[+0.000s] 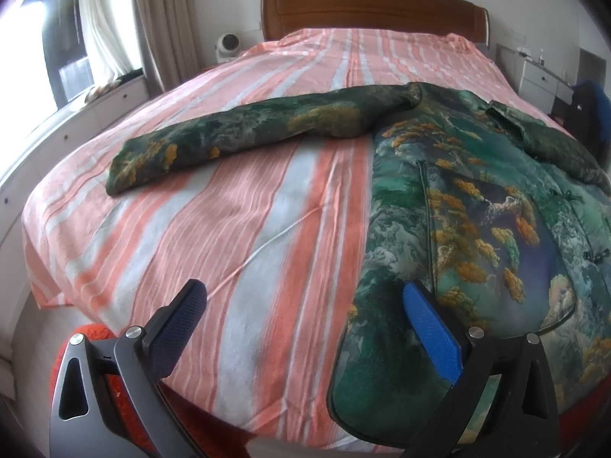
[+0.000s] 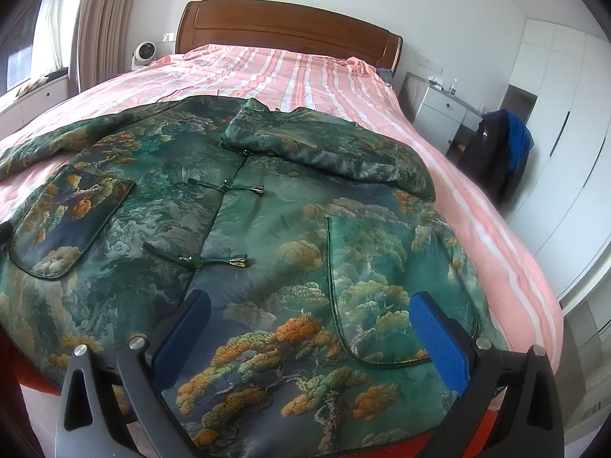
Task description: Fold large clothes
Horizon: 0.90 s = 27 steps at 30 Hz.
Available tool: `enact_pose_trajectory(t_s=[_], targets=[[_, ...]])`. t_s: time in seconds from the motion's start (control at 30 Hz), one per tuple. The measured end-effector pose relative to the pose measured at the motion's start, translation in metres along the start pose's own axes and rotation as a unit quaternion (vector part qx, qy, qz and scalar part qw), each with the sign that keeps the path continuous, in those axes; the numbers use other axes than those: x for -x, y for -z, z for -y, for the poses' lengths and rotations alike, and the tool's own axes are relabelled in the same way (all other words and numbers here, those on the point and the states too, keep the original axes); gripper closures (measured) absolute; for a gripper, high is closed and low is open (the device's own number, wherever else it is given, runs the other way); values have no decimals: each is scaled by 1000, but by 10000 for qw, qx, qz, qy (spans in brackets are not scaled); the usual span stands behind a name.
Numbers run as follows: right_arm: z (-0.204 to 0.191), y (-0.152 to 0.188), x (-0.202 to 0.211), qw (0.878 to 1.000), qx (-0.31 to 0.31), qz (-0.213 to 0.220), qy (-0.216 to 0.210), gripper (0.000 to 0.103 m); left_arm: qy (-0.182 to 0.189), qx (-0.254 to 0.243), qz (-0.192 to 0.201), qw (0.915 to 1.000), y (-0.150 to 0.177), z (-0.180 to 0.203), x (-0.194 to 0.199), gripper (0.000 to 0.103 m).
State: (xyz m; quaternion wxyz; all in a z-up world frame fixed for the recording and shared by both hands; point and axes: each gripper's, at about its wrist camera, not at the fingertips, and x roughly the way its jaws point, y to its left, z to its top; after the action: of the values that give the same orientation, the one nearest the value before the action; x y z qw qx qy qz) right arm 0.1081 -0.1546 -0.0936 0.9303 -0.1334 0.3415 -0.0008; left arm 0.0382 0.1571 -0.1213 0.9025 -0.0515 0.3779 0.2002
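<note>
A green padded jacket point(image 2: 267, 229) with a printed pattern of orange and pale trees lies front-up on a bed point(image 1: 229, 229) covered by a pink-and-white striped sheet. The hem is at the foot edge of the bed, nearest the cameras; the collar point(image 2: 248, 114) points toward the wooden headboard point(image 2: 290, 26).

**Garment layout**
- One sleeve point(image 1: 244, 133) extends flat across the sheet, away from the body of the jacket, in the left wrist view.
- The other sleeve point(image 2: 343, 152) is folded inward and rests on the upper chest area, in the right wrist view.
- The front opening is closed by two knotted frog fasteners point(image 2: 225, 187), one above the other.
- A patch pocket point(image 2: 385, 297) sits on each front panel.

**Left gripper** point(image 1: 305, 324)
- Jaws spread wide, holding nothing.
- One finger is over bare sheet; the blue-padded finger point(image 1: 431, 336) is over the jacket's side edge near the hem.
- Contact with fabric cannot be determined.

**Right gripper** point(image 2: 309, 332)
- Jaws spread wide, holding nothing.
- Both fingers are over the lower front panel, one near the front opening and one over the pocket.
- Contact with fabric cannot be determined.

**Surroundings**
- A small white fan point(image 2: 143, 53) stands beside the headboard.
- A white drawer unit point(image 2: 439, 110) stands on the opposite side of the bed, with dark and blue clothing point(image 2: 500, 145) draped near it.
- Curtains point(image 1: 160, 19) hang beside a window.
</note>
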Motion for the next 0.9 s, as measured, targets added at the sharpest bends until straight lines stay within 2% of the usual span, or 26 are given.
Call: enact_pose_trajectory(t_s=[0.1,0.2,0.3,0.37,0.43,0.57,0.63,0.67,0.77,0.8,0.83,0.87,0.9], targets=[[-2,-1,2,10000,24,38,-25,1,44,79,-80,9999,-4,-4,1,1],[-2,-1,3,10000,23,49,-61,1,353,546,-333,9973,-20,-23,-4,1],[1,0,5,9999,3,93,-45,1,698,1342,-429,9876,-46,-59,-14,1],[2,-1,4,9999,-23,91,-54,1,947,1866,-468,9767,-62,-86,-23,1],[3,-2,4,9999,-54,98,-63,1,1327,2387,-624,9600,-75,-114,-40,1],[0,-1,4,9999,18,102,-87,1,1517,3145,-736,9341,-86,-160,-78,1],[-2,0,4,9999,75,94,-92,1,1533,3621,-928,9147,-86,-181,-106,1],[-4,0,4,9999,98,90,-91,1,1580,3931,-1009,9002,-86,-192,-122,1],[-8,1,3,9998,148,58,-96,1,1590,4544,-840,8725,-87,-209,-145,2],[-9,1,2,9998,176,48,-99,1,1484,4649,-679,8702,-92,-213,-147,9],[-10,1,2,9997,197,44,-102,1,1312,4637,-526,8747,-101,-213,-147,18],[-12,1,2,9997,232,41,-110,1,1129,4508,-474,8842,-110,-211,-146,44],[-13,2,1,9996,251,43,-116,1,882,4151,-480,9042,-126,-206,-145,75]])
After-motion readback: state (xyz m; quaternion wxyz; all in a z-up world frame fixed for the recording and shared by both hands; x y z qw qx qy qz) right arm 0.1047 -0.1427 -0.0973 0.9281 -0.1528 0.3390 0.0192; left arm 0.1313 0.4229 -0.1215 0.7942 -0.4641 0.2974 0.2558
